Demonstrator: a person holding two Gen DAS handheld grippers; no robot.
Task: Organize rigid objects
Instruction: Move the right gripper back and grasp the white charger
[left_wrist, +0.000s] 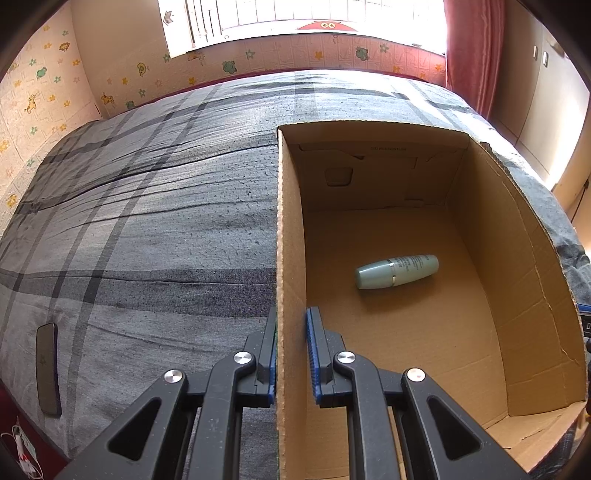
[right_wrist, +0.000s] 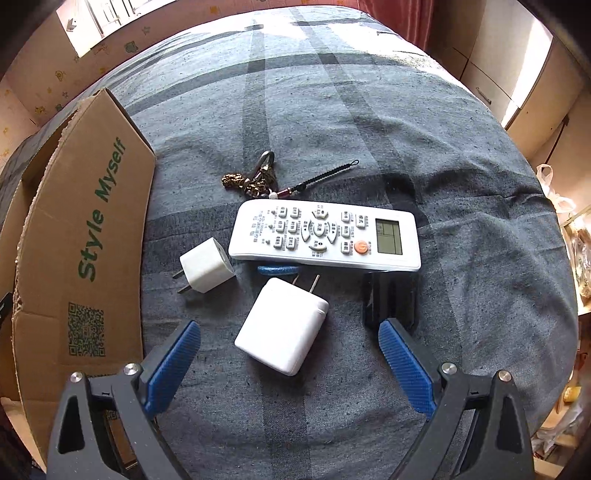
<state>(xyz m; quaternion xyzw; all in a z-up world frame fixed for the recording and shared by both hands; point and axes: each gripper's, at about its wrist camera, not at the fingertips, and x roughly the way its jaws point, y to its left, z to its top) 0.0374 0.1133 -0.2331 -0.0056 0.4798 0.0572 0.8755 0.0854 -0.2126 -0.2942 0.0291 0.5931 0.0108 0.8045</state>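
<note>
I see daylight from the blown-out window (left_wrist: 303, 18) glaring on the bed (left_wrist: 147, 221); fisheye edges bend and darken.

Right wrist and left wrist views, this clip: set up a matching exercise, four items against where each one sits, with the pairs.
Items
1. green bottle
2. remote control
3. large white charger
4. keyring

Places
A. nearest, in front of the open right gripper
B. lying on the floor of the cardboard box
C. on the bedspread, beyond the remote
D. on the bedspread, between charger and keyring

Pairs: 1-B, 2-D, 3-A, 4-C
</note>
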